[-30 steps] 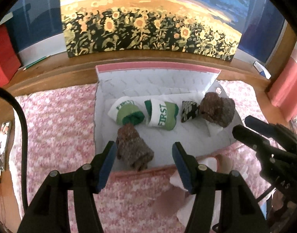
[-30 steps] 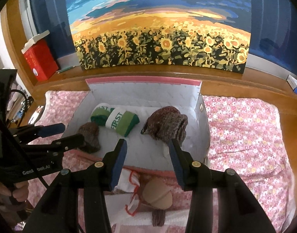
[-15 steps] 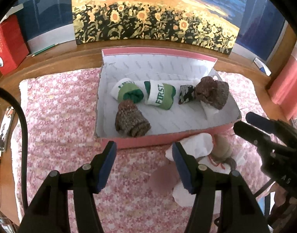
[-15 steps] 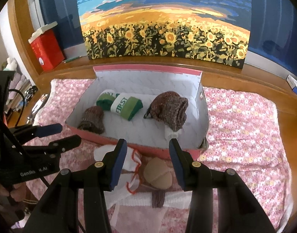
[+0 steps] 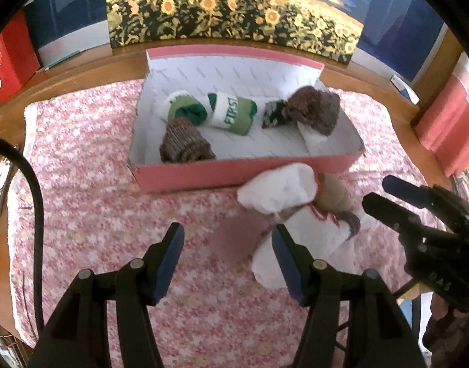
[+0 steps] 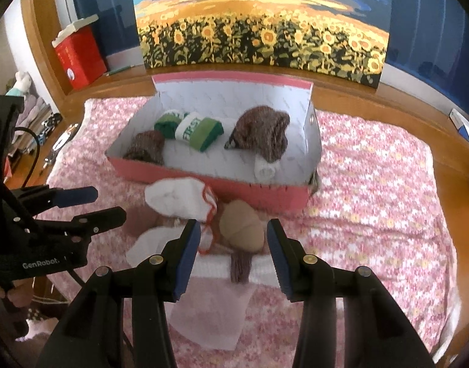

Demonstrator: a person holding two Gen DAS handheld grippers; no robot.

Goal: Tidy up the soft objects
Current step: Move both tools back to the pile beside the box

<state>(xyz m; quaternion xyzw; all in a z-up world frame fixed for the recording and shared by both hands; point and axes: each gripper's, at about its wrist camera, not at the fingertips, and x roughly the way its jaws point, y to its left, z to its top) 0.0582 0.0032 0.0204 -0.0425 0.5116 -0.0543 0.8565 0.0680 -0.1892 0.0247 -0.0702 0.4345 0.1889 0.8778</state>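
My left gripper [image 5: 228, 254] is spread wide and holds nothing, hanging over the floral cloth [image 5: 96, 202] in front of the pink box [image 5: 222, 173]. My right gripper [image 6: 233, 245] is likewise spread and empty, above the loose pile just in front of the box: a tan rolled sock [image 6: 242, 228], a white sock [image 6: 176, 197], and what I take to be a brown sock [image 6: 240, 265], though it is blurred. Inside the box lie a brown knit roll [image 5: 185, 145] at the near left corner, two green-and-white rolls [image 5: 231, 113] behind it, and a larger brown bundle [image 5: 315, 109] at the right end.
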